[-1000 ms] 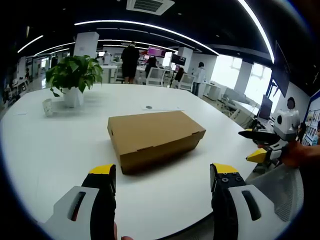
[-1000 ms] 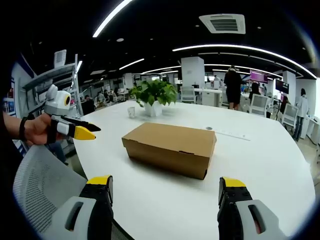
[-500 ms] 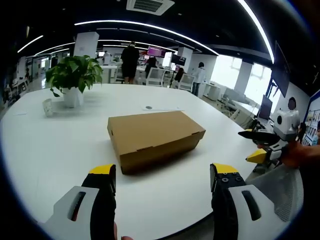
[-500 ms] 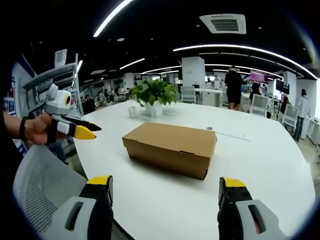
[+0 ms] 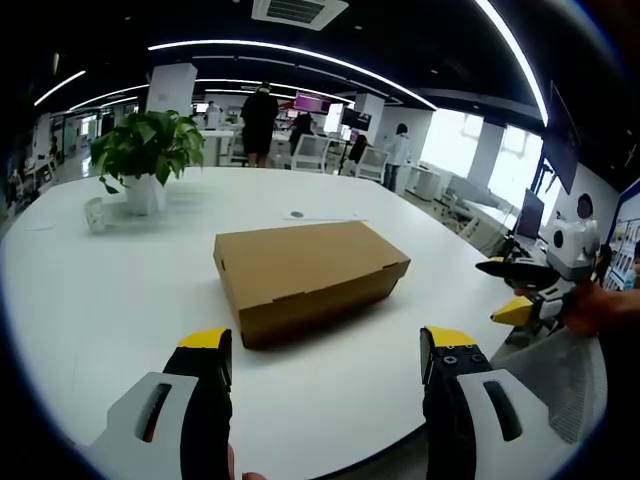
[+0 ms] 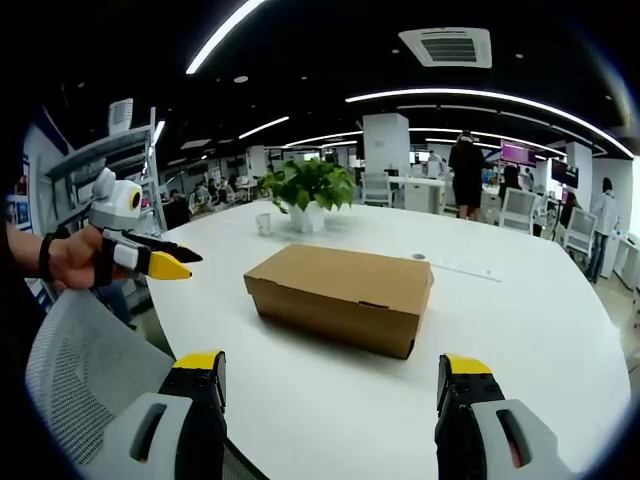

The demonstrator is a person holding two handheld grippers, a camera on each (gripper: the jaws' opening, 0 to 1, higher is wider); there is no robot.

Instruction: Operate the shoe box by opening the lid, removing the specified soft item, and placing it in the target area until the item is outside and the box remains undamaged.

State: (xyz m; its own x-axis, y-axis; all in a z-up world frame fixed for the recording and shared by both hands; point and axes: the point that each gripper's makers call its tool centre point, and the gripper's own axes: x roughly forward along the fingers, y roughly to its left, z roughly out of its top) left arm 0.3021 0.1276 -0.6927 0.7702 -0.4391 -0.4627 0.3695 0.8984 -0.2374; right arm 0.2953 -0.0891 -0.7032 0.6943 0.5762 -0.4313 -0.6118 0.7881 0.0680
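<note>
A brown cardboard shoe box point(image 5: 305, 272) lies with its lid down on the white table point(image 5: 90, 290), in the middle of both views point(image 6: 343, 293). My left gripper point(image 5: 325, 345) is open, held off the table's near edge and apart from the box. The same gripper comes into the right gripper view point(image 6: 170, 258) from the left, held by a hand. My right gripper point(image 6: 330, 368) is open and empty, short of the box. It also hangs at the right side of the left gripper view point(image 5: 508, 290). The box's contents are hidden.
A potted green plant point(image 5: 147, 155) and a small white cup point(image 5: 95, 214) stand at the table's far left. A mesh office chair point(image 6: 85, 380) sits by the table edge. Several people stand among desks in the background.
</note>
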